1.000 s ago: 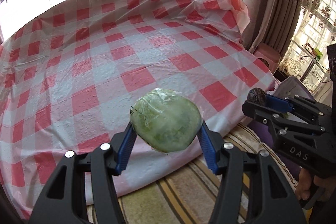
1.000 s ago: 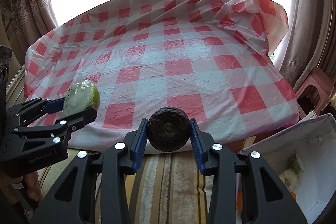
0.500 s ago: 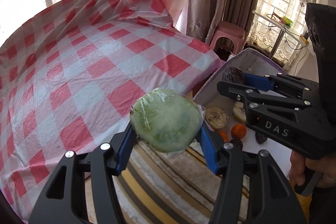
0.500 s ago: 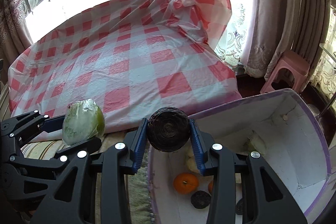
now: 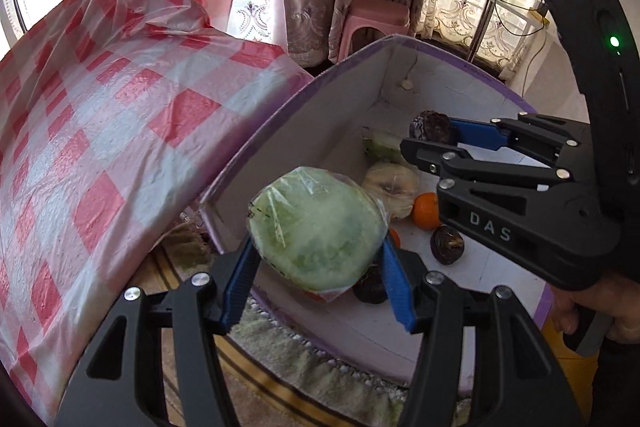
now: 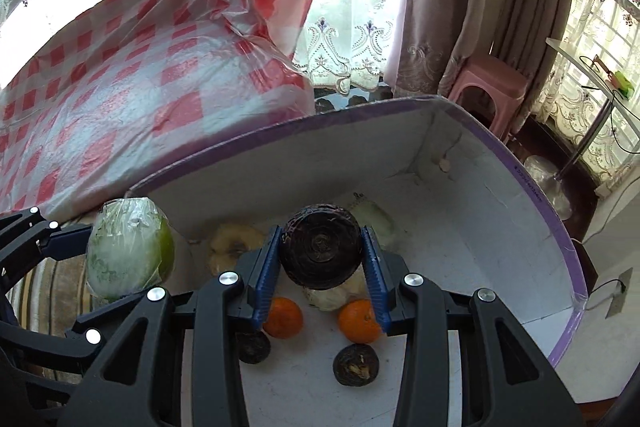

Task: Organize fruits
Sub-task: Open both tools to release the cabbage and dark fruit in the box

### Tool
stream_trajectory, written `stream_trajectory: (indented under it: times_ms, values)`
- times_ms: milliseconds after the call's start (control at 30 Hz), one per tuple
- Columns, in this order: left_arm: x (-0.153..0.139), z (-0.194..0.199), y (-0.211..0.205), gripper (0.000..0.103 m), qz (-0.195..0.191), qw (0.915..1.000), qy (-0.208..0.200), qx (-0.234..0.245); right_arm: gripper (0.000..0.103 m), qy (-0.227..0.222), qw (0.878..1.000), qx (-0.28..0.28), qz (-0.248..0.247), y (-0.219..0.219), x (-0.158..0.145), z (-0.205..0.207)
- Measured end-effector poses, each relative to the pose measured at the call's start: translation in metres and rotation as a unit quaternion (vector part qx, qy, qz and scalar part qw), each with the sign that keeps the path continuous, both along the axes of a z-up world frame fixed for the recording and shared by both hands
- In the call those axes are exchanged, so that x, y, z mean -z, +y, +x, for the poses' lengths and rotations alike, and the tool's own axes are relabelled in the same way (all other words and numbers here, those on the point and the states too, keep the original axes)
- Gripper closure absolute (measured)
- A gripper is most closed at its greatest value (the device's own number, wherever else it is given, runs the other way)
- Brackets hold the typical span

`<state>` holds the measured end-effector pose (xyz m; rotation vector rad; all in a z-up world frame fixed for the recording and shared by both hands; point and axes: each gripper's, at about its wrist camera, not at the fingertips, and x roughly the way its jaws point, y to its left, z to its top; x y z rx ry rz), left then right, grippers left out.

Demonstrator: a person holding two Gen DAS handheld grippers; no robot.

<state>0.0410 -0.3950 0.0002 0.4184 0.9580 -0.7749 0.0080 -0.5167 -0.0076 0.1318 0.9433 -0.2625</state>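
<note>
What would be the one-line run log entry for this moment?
left tongs: shut on wrapped green produce | right tongs: shut on dark round fruit | both above white box | box holds oranges

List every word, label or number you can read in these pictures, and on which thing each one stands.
"DAS": raised letters on the black body of the right gripper, seen from the left wrist.
Small dark print along the purple rim of the box: too small to read.
No other text shows.

Red-and-white checked tablecloth [image 5: 120, 131], purple-rimmed white box [image 6: 460, 211], orange tangerines [image 6: 282, 317], pale green wrapped fruit [image 5: 316, 231], pink stool [image 5: 378, 13].
</note>
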Motion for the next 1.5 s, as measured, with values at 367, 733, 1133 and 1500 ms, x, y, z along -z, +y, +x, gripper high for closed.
stream_trajectory:
  times_ms: [367, 733, 1133, 1500]
  values:
    - [0.036, 0.004, -0.024, 0.045, 0.054, 0.9982, 0.015, 0.022, 0.064, 0.053, 0.998, -0.002, -0.032, -0.009, 0.02, 0.0]
    - [0.043, 0.0, -0.03, 0.045, 0.066, 0.9975, 0.006, 0.027, 0.063, 0.055, 0.998, -0.005, -0.031, -0.009, 0.02, 0.001]
    - [0.043, -0.001, -0.029, 0.043, 0.064, 0.9976, 0.007, 0.026, 0.049, 0.052, 0.998, 0.001, -0.032, -0.011, 0.018, 0.0]
    - [0.008, -0.004, 0.01, 0.02, -0.024, 0.9994, 0.016, -0.022, 0.021, 0.019, 0.998, 0.034, -0.051, -0.012, 0.004, -0.011]
